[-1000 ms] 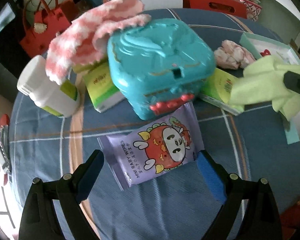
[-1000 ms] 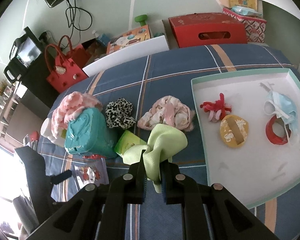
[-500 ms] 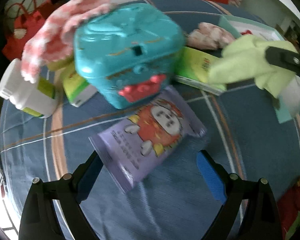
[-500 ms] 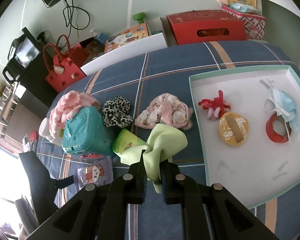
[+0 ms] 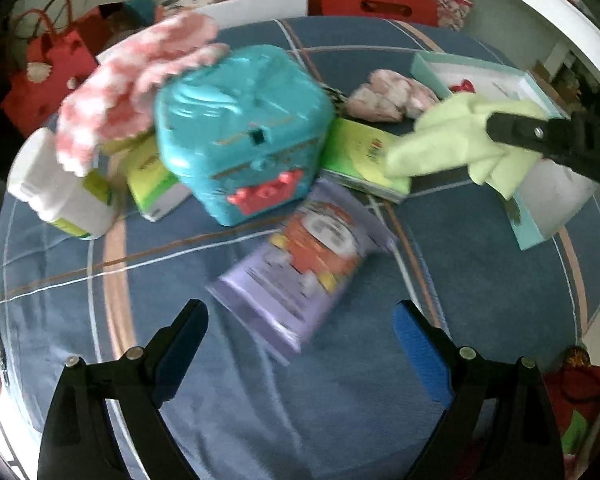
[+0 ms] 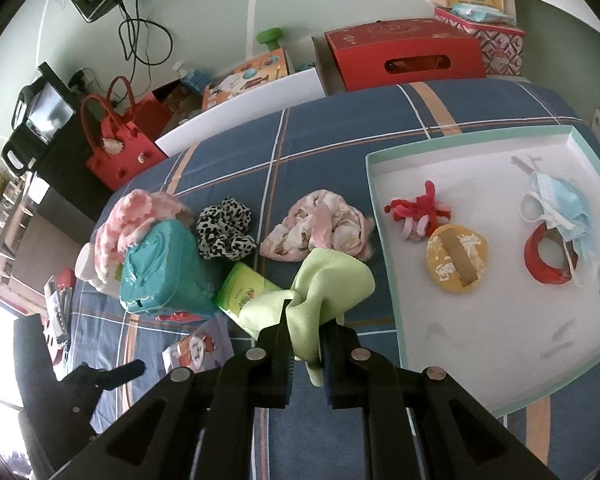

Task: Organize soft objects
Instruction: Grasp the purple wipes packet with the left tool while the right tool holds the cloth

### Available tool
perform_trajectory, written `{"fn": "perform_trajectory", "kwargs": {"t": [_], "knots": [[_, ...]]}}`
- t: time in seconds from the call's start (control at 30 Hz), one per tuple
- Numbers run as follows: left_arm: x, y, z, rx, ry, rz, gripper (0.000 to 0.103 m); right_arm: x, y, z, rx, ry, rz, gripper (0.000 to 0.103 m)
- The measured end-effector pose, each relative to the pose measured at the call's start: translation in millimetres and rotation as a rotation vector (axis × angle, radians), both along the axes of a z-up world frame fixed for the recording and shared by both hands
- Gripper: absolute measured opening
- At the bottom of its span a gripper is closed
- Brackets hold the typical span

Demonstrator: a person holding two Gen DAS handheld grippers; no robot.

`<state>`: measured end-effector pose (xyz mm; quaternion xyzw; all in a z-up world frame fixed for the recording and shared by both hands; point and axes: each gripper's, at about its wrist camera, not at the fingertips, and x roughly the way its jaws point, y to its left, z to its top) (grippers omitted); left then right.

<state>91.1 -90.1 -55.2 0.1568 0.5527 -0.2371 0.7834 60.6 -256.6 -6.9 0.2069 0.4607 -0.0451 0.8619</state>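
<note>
Holding the green cloth (image 6: 324,280) pinched tight in your right gripper (image 6: 305,340), you have it above the blanket (image 6: 340,128), just short of the tray (image 6: 384,240). Carry it over that near rim and lower it onto bare white floor, clear of the yellow puff (image 6: 457,258), before letting go. Your left gripper (image 5: 300,330) hangs wide open and empty above the wipes pack (image 5: 300,276).

A blue plaid-covered table (image 6: 340,136) carries a shallow white tray (image 6: 384,240), a teal case (image 6: 160,276), a leopard scrunchie (image 6: 224,228), a crumpled pink cloth (image 6: 320,224), a green packet (image 6: 240,292) and a purple wipes pack (image 5: 300,268).
</note>
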Motion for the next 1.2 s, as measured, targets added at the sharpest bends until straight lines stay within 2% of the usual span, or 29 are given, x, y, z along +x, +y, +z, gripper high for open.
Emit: {"fn": "perform_trajectory", "kwargs": {"t": [0.1,0.17,0.4,0.63,0.7,0.73,0.83,0.97,1.03,1.2], "knots": [[6,4,0,0.014,-0.01,0.01,0.094,0,1,0,-0.002,0.0,0.001,0.012],[9,2,-5,0.054,-0.017,0.005,0.094,0,1,0,-0.002,0.001,0.002,0.012],[15,-5,-19,0.091,-0.027,-0.025,0.094,1,4,-1,-0.01,0.006,0.012,0.012],[39,10,-10,0.027,-0.029,-0.014,0.092,1,5,0,-0.013,0.008,0.013,0.012],[38,11,-4,0.005,-0.017,-0.028,0.076,1,5,0,-0.013,0.008,0.013,0.012],[34,6,-5,-0.005,-0.004,-0.031,0.062,1,5,0,-0.013,0.007,0.013,0.012],[27,2,2,-0.004,-0.005,-0.038,0.059,1,5,-1,-0.013,0.008,0.012,0.012],[20,6,9,-0.037,-0.014,-0.033,0.045,1,5,0,-0.013,0.007,0.012,0.012],[16,9,12,-0.052,-0.017,-0.039,0.034,1,5,0,-0.013,0.008,0.012,0.012],[7,8,8,-0.065,-0.03,-0.038,0.02,1,5,0,-0.013,0.007,0.011,0.012]]}}
